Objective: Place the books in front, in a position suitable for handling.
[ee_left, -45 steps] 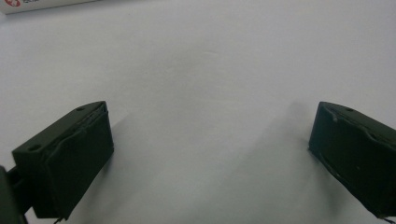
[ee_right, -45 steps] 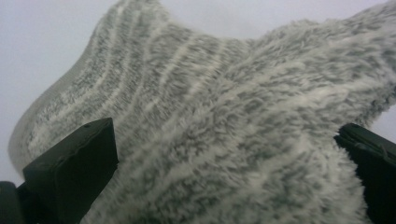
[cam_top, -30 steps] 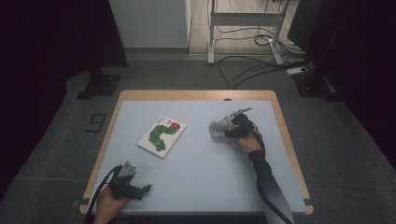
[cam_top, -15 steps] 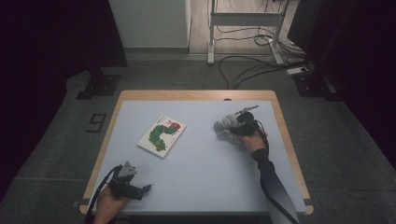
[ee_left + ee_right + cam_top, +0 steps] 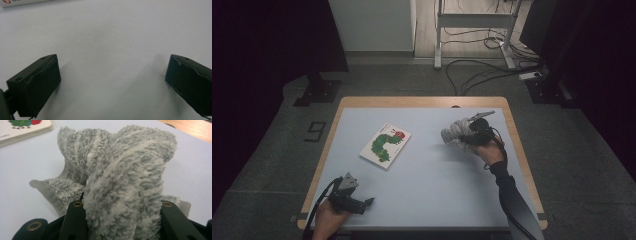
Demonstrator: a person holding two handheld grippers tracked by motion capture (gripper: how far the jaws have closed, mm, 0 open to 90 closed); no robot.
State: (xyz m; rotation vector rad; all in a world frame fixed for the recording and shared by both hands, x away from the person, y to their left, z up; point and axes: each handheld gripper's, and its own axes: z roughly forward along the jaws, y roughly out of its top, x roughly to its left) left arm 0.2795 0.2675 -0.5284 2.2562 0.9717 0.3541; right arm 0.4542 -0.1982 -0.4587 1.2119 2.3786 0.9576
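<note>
A fluffy grey cloth (image 5: 455, 134) is bunched up at the table's right side, pinched between the jaws of my right gripper (image 5: 468, 137), which is shut on it. In the right gripper view the cloth (image 5: 120, 182) rises in folds straight out of the two black jaws and partly rests on the table. A picture book (image 5: 385, 145) with a green caterpillar on its cover lies flat left of centre; its corner (image 5: 22, 130) shows beyond the cloth. My left gripper (image 5: 362, 204) rests open near the front left edge, its jaws wide apart over bare table (image 5: 110, 50).
The pale blue table top (image 5: 437, 180) has a wooden rim (image 5: 522, 155). Behind the table the floor holds cables (image 5: 482, 75), a metal stand (image 5: 472, 30) and dark furniture. The book's edge (image 5: 20, 2) shows at the top of the left gripper view.
My right gripper has drifted slightly right and toward me with the grey cloth in it. The left gripper and the book have stayed put.
</note>
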